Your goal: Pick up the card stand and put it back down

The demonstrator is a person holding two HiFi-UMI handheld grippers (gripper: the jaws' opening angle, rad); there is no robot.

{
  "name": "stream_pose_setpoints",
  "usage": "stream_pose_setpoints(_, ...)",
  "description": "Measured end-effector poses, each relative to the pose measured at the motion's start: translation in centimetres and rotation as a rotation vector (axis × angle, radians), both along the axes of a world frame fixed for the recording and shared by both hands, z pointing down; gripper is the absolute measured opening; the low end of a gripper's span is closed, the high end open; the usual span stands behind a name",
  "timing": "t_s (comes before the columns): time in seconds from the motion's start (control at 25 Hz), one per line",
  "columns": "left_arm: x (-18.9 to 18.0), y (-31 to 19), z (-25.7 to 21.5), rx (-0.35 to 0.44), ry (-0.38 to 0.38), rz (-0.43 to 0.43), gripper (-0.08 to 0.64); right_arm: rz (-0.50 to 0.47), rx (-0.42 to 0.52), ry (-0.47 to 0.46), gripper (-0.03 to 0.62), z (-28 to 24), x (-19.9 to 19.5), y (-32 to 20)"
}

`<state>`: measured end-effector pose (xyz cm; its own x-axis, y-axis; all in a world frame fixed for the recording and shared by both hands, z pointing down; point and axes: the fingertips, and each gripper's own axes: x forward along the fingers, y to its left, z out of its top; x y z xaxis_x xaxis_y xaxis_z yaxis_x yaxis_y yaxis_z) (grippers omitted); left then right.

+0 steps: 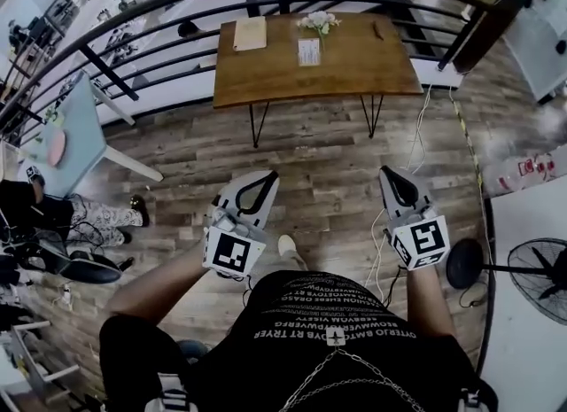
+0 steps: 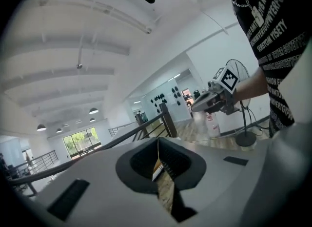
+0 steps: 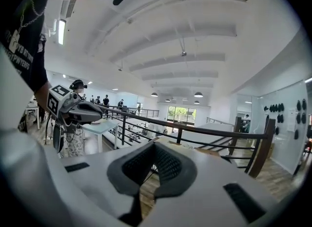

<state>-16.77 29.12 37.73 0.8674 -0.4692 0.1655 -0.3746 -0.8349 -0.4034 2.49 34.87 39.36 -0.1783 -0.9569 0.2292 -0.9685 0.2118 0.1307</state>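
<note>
Head view shows the card stand (image 1: 308,51) standing up on the wooden table (image 1: 354,69). It is in the far half of the table, about midway between the left and right ends. A small bunch of flowers (image 1: 319,21) sits just behind it, close to the far edge. A tan notebook (image 1: 250,34) lies at the far left corner. The stand's flat white face looks turned toward the near edge, likely so people can read it.

The person stands on the wood floor, well away from the table, so nothing is being picked up yet. I think the job has not begun, and the person must first walk to the near edge.

Both arms are bent at the elbows. The left gripper (image 1: 265,176) and the right gripper (image 1: 387,174) hang in front of the belly, side by side but apart. Their tips point ahead at the table.

Each gripper view shows its two jaws pressed together with nothing between them. Both grippers are closed and empty, likely just resting until needed.
</note>
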Motion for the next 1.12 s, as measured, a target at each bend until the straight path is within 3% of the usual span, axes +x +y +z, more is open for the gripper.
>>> stream_pose_setpoints(0.12, -1.4, -3.7, 0.9, 0.008, -0.069, -0.077, 0.029, 0.0, -0.004, -0.002, 0.014, 0.3, -0.3, -2.1)
stream_pose_setpoints(0.2, -1.6, -5.9, 0.7, 0.019, -0.009, -0.155, 0.029, 0.017, -0.011, -0.014, 0.014, 0.7, -0.1, -3.2)
stream_pose_setpoints(0.36, -0.5, -8.9, 1.1, -0.099, 0.138, -0.281, 0.029, 0.02, -0.027, -0.012, 0.014, 1.3, -0.1, -5.3)
stream_pose_setpoints(0.68, 3.7, -10.0, 0.9, -0.105, 0.13, -0.187, 0.029, 0.045, -0.051, -0.023, 0.014, 2.3, -0.5, -8.1)
stream_pose_setpoints(0.96, 2.1, -13.0, 2.3, -0.171, 0.124, -0.22, 0.029, 0.076, -0.083, -0.018, 0.014, 3.1, -0.8, -9.5)
stream_pose_setpoints(1.12, 1.1, -14.6, 2.0, -0.167, 0.124, -0.207, 0.029, 0.081, -0.091, -0.013, 0.014, 3.0, -1.7, -10.8)
